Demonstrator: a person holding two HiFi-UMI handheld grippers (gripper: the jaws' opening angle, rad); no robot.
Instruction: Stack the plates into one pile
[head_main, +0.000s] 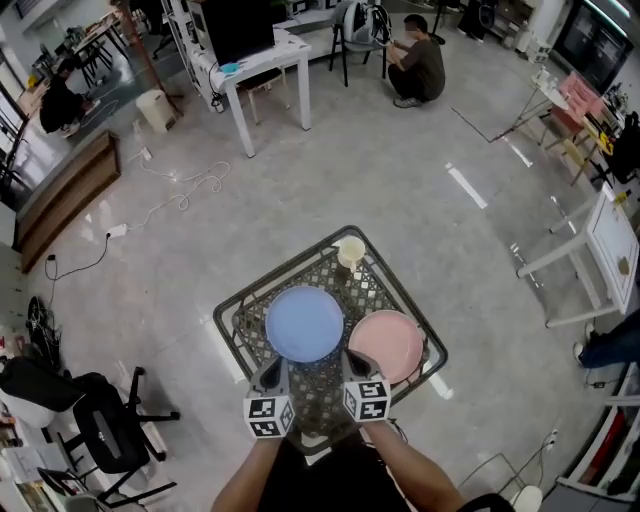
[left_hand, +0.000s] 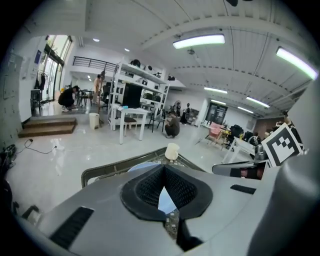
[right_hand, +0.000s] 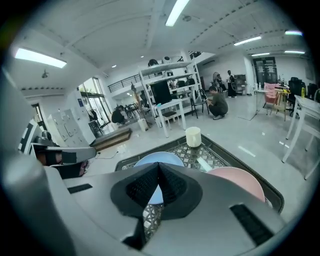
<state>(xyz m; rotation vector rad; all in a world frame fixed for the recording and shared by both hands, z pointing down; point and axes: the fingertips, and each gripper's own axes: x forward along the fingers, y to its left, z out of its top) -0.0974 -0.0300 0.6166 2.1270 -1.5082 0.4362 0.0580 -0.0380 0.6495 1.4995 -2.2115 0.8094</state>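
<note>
My right gripper has its jaws pressed together over the mesh table; blue plate just past them, pink plate right, cream cup behind.

This is looking like a large open lab or workshop; a polished grey floor is stretching wide under long strip lights on a ribbed white ceiling; a white table is standing out in the open; a tall white rack is carrying a dark screen; loose cables are trailing near a low wooden platform; a black office chair is sitting at one side; a person is crouching on the floor; a railed gallery is running along the far wall.
</note>
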